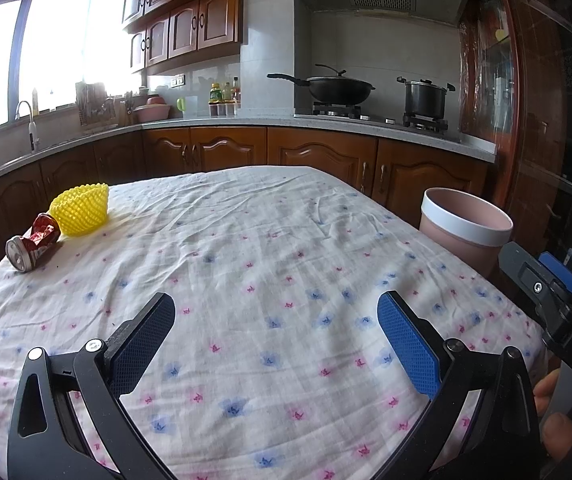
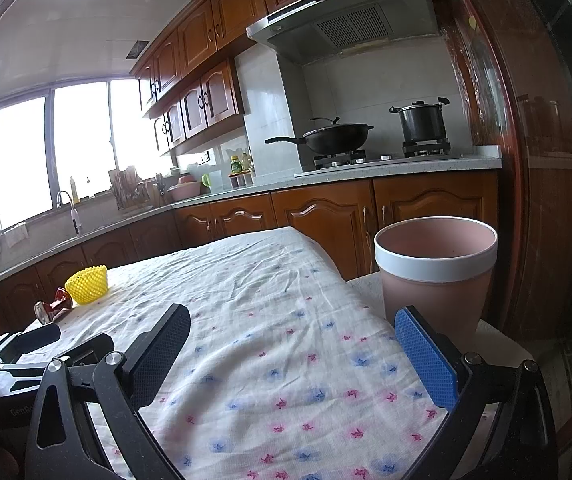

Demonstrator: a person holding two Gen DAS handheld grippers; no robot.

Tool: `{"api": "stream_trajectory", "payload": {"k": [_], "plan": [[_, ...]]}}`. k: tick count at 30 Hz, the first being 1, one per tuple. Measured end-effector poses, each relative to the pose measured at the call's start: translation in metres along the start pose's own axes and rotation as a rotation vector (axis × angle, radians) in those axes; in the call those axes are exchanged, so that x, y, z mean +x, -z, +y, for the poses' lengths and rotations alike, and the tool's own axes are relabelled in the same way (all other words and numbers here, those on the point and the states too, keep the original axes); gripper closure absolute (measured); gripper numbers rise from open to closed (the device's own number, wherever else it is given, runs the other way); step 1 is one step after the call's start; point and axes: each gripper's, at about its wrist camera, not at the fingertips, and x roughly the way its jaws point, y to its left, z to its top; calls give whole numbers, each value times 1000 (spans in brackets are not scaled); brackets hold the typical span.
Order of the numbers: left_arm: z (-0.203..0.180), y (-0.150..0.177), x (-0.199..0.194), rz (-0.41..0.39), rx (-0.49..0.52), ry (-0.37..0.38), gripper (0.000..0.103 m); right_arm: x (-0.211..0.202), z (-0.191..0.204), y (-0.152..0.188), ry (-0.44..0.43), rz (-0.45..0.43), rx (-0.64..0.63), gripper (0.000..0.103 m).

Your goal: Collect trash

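Your left gripper [image 1: 275,312] is held over the near part of the table [image 1: 265,248], jaws spread wide, nothing between them. Your right gripper [image 2: 292,330] is the same: jaws wide apart, empty, above the near right part of the table and pointing toward the far right corner.

Trash sits at the far left corner of the table. A crushed red can [image 1: 33,248] lies on its side right at the left edge, its silver end facing out toward that edge. A yellow foam net [image 1: 81,210] stands just beyond it, open side up, touching the can or nearly so; you can't tell which from either view. Both are well apart from your grippers.

The pink bin [image 2: 436,276] with a white rim stands upright beside the table's right edge, off the flowered cloth [image 2: 269,320], mouth open. Your right gripper's blue finger [image 2: 426,360] overlaps its base in the right wrist view. Inside of the bin isn't fully visible.
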Motion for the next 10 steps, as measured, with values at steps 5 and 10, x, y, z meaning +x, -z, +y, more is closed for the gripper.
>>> {"api": "stream_trajectory", "payload": {"k": [5,10], "plan": [[0,1,0,0,-1,4,0,1,2,0,0,0,0,0],[0,-1,0,8,-6,11,0,1,3,1,2,4,3,0]]}}
